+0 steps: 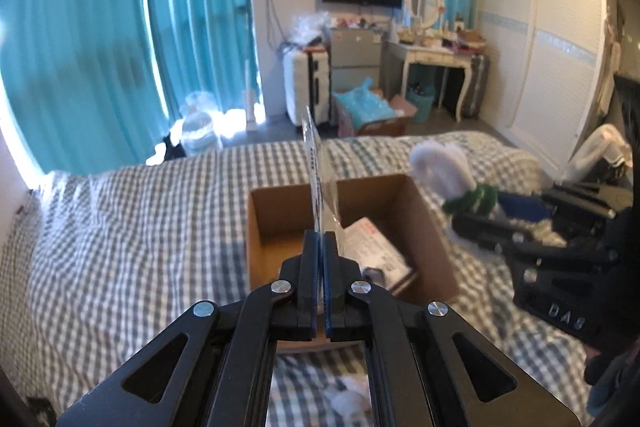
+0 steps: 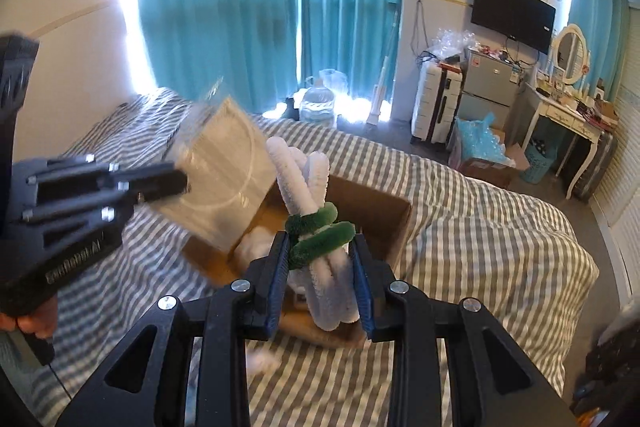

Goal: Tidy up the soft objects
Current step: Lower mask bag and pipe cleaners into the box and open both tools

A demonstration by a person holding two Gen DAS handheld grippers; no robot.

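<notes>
Above the cardboard box on the checked bed, left gripper pinched onto a flat plastic-wrapped packet (edge-on in its own view), right gripper part-closed around a white pipe-cleaner bundle bound in green

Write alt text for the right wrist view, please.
The right gripper holds a bundle of white fuzzy sticks, tied with a green one, above a cardboard box on a checked bed. At left, the left gripper pinches a flat plastic packet.
</notes>
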